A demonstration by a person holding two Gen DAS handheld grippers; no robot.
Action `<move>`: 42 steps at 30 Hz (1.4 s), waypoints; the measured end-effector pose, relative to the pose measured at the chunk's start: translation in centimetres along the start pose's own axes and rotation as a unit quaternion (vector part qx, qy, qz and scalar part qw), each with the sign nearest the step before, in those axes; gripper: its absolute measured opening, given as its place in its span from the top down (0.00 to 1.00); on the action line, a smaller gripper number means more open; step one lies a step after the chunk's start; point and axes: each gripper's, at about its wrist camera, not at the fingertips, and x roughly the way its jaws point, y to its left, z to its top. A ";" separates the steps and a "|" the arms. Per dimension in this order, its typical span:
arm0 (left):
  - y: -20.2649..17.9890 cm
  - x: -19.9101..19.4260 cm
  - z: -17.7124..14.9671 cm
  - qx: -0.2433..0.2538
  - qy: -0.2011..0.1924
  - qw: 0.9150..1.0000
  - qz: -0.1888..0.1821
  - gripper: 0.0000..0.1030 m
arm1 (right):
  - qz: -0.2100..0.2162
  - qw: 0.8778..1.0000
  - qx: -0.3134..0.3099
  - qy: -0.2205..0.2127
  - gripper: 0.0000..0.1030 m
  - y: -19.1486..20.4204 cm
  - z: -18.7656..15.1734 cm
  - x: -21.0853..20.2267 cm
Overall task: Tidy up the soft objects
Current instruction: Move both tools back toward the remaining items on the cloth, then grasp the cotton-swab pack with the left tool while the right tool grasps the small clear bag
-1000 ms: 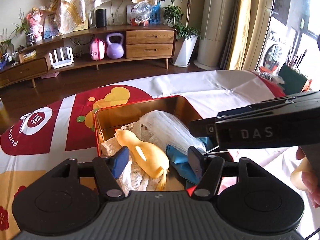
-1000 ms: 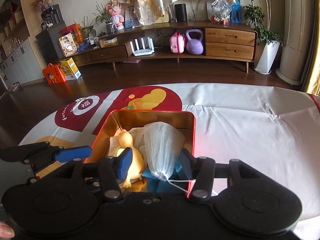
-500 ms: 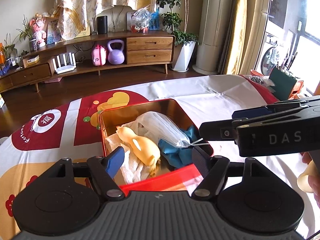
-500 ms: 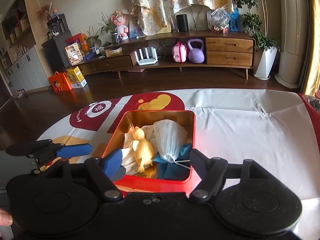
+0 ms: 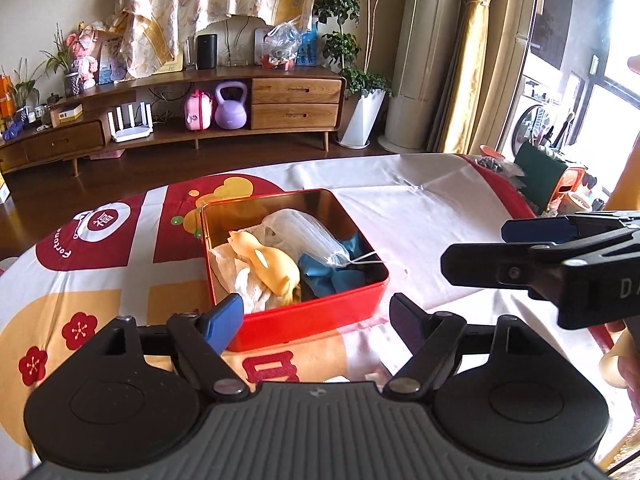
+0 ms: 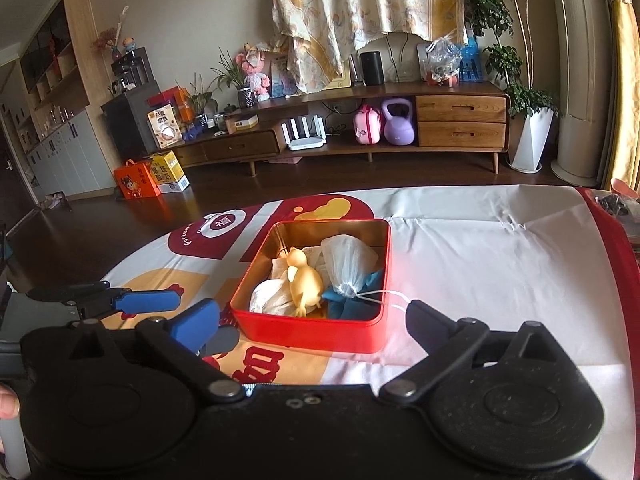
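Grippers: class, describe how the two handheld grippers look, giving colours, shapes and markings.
Both are black. The left gripper has two angled fingers with blue pads, round pivot discs and a ribbed grey body. The right gripper has the same build with a smooth black body; seen side-on, it carries white letters.

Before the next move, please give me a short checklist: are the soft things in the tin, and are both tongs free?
1. Yellow duck inside red tin: ok.
2. Mesh bag inside tin: ok, though its cord hangs over the rim.
3. Blue cloth and white cloth inside tin: ok.
4. Left tongs empty, jaws just opened wider: ok.
5. Right tongs empty, jaws just opened wider: ok.
6. Lid for tin: cannot tell, none in view.
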 end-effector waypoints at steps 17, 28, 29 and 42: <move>-1.7 -6.4 -3.8 -0.021 -0.035 0.999 -0.021 0.04 | -0.019 0.999 -0.004 -0.042 0.00 0.4 -5.7 -6.4; -2.2 -7.4 -6.8 -0.051 -0.029 0.998 0.002 0.00 | -0.043 0.998 0.002 -0.039 0.00 -0.1 -9.7 -6.9; -2.4 -7.4 -7.1 -0.048 -0.029 0.998 0.008 0.00 | -0.047 0.998 0.004 -0.038 0.00 -0.3 -10.1 -6.8; -3.9 -4.6 -10.7 -0.033 0.008 0.999 0.015 0.00 | -0.076 0.997 0.032 0.002 0.03 -2.3 -14.3 -5.2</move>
